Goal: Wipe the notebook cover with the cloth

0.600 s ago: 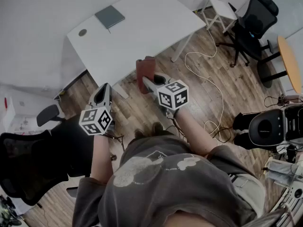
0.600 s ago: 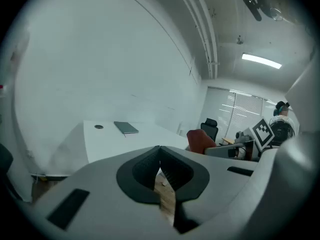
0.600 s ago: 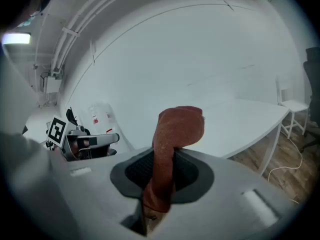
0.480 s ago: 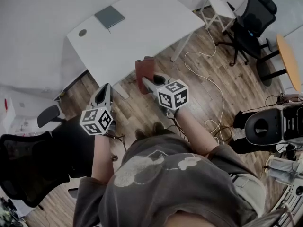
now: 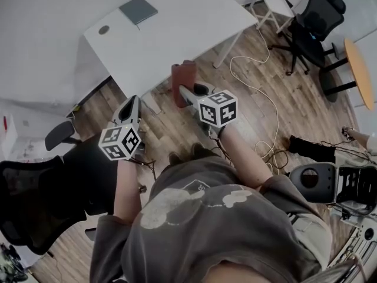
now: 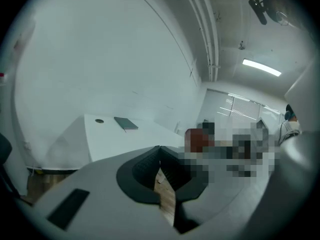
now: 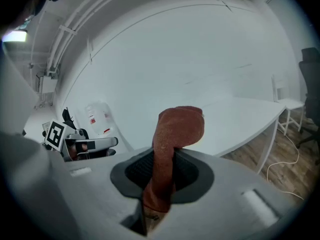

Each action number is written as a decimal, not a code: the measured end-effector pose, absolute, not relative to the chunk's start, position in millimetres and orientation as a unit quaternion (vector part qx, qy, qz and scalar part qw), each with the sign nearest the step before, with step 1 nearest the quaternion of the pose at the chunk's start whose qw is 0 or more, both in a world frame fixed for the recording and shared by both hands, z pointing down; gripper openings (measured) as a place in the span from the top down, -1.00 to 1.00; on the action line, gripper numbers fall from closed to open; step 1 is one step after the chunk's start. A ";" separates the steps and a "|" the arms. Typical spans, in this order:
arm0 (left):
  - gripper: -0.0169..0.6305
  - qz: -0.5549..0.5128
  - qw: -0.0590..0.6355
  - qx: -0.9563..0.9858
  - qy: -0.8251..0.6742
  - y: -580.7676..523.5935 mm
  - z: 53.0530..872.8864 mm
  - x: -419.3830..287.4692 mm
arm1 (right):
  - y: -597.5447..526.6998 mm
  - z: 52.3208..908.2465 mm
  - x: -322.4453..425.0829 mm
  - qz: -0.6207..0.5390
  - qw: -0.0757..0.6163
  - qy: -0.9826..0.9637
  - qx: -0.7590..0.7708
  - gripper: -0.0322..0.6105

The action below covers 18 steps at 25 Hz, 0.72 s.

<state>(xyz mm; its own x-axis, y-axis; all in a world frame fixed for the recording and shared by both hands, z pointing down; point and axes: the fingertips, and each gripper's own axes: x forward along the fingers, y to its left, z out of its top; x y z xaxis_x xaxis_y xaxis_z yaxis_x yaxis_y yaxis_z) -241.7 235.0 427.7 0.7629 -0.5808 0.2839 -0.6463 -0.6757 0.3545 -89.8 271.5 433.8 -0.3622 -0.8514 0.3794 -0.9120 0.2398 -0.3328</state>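
Observation:
A grey notebook (image 5: 138,10) lies flat near the far corner of the white table (image 5: 177,34); the left gripper view shows the notebook (image 6: 126,123) small and far off. My right gripper (image 5: 188,92) is shut on a rust-red cloth (image 5: 183,81), held over the wooden floor short of the table's near edge. In the right gripper view the cloth (image 7: 172,139) stands up between the jaws and flops over at its top. My left gripper (image 5: 130,112) hangs lower left, shut and empty, its jaw tips (image 6: 159,149) touching.
A round grommet (image 5: 103,30) sits in the table's left corner. Black office chairs stand at right (image 5: 309,25) and lower left (image 5: 35,199). A white cable (image 5: 259,93) loops over the floor. A round wooden table (image 5: 360,75) is at the right edge.
The view has shifted slightly; both grippers sit a little further toward the table, the cloth still in the right one. A chair base at right has moved lower in view.

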 end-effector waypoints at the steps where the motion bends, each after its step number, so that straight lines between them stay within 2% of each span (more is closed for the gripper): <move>1: 0.97 0.074 0.221 0.912 -0.336 235.9 427.5 -243.7 | 271.8 434.0 -91.7 0.256 0.060 -0.784 0.562 0.66; 18: 0.97 0.082 0.223 0.919 -0.316 246.9 436.7 -274.0 | 280.4 432.9 -126.0 0.238 0.049 -0.785 0.570 0.66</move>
